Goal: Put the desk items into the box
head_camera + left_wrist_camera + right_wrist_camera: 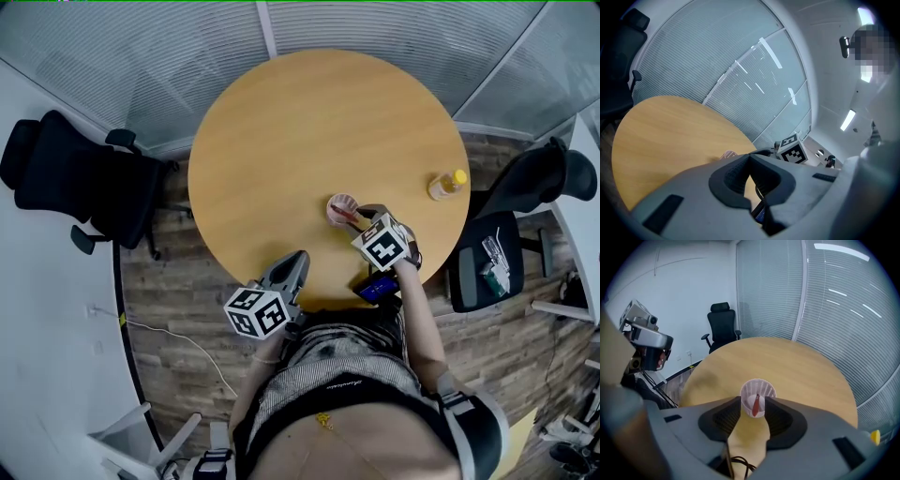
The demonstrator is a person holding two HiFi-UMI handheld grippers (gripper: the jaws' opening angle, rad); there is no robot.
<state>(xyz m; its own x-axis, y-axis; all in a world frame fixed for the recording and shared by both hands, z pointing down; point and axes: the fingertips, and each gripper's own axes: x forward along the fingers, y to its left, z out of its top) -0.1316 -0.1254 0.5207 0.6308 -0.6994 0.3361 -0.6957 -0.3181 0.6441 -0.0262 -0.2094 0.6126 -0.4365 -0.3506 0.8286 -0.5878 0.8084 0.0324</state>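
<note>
head view: the white mesh cup [341,204] stands upright, mouth up, on the near right part of the round bench [309,131]. a slim red item [350,215] inside it leans, long axis tilted, its upper end toward my right gripper [364,217], which tips steeply down at the cup. my left gripper [298,261] sits at the near edge, close to my body, pointing across the wood.

left gripper view: jaws together, nothing between them, the bench [670,131] running away ahead.

right gripper view: jaws apart, the cup [758,391] between their tips, pads just beside its sides and not clamped. the red item [756,405] shows through the mesh, nearly upright.
</note>
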